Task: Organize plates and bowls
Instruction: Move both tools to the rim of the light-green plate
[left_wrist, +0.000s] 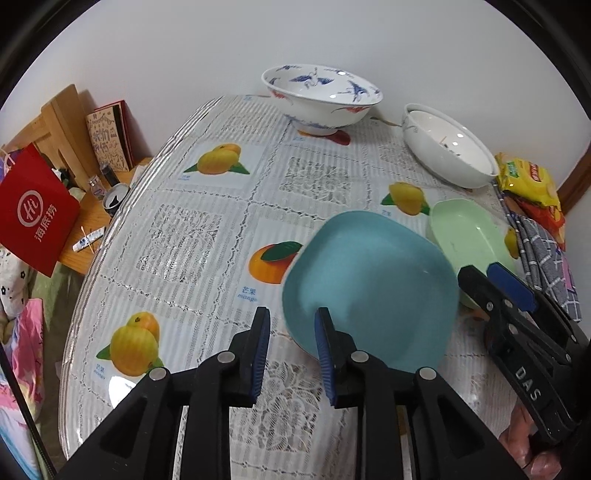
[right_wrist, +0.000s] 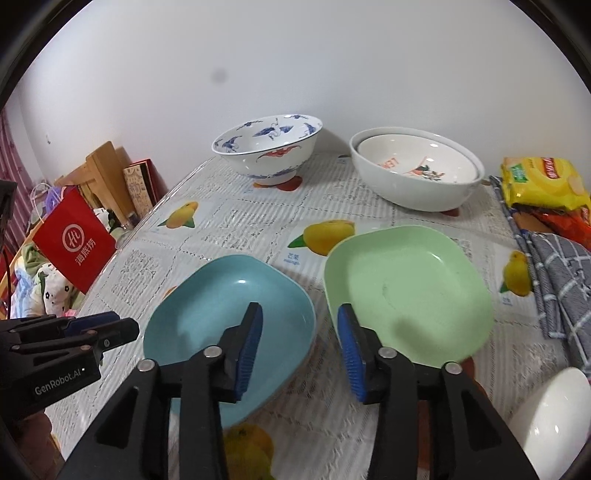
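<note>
A: Where are the plates seen?

B: The blue plate (right_wrist: 229, 332) lies at lower centre on the table (right_wrist: 240, 229), the green plate (right_wrist: 406, 295) just beside it to the right. The bowls are kept along the back.

A: And the grippers?

B: The left hand-held gripper (left_wrist: 291, 354) and right hand-held gripper (right_wrist: 299, 347) are both spread; nothing is pinched.

A: How is stacking best done?

B: One plate's near rim should be pinched squarely, lifted level, then lowered centred onto the other.

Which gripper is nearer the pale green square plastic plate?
Right. The right gripper hangs open at the pale green square plastic plate's near-left rim; the left gripper is open at the far side of the blue plate beside it.
</note>
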